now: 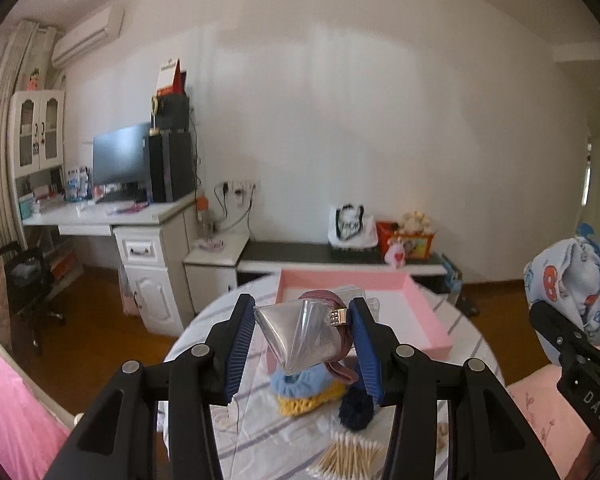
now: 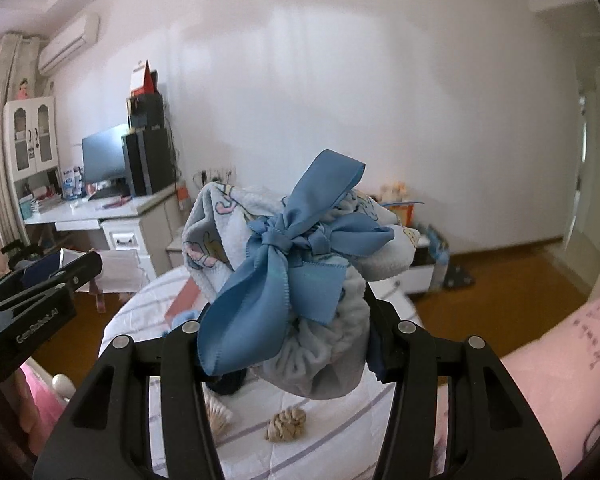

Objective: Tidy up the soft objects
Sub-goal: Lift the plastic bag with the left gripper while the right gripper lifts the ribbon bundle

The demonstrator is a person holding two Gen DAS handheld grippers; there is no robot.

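The left gripper [image 1: 304,332] holds a clear plastic packet [image 1: 300,334] with a maroon strap and a metal clasp inside; the jaws stand at medium width, pressed against the packet's two sides. The packet hangs above the table. Directly below the jaws lie a blue and yellow knitted item [image 1: 304,390] and a dark blue pompom [image 1: 356,406]. Beyond the fingertips sits the pink tray [image 1: 424,312], its floor white and mostly bare. Cotton swabs [image 1: 348,456] lie on the striped tablecloth [image 1: 260,432] beneath the gripper body.

The right gripper [image 2: 292,344] is closed on a light blue cloth bundle [image 2: 324,352] tied with a blue ribbon [image 2: 284,272]. The bundle bulges above the fingertips and is lifted clear of the table. A small beige knot [image 2: 286,424] lies below the jaws.

Judgement: both items appear to be in transit toward the tray. Recommended procedure:

1. Carry each item forward until it is over the tray floor, not over the rim.
2. Lower before releasing; the packet is slick and may slide.
3. Keep the two grippers apart, placing one item at a time.
4. Watch the loose ribbon ends, which may catch on the tray wall.
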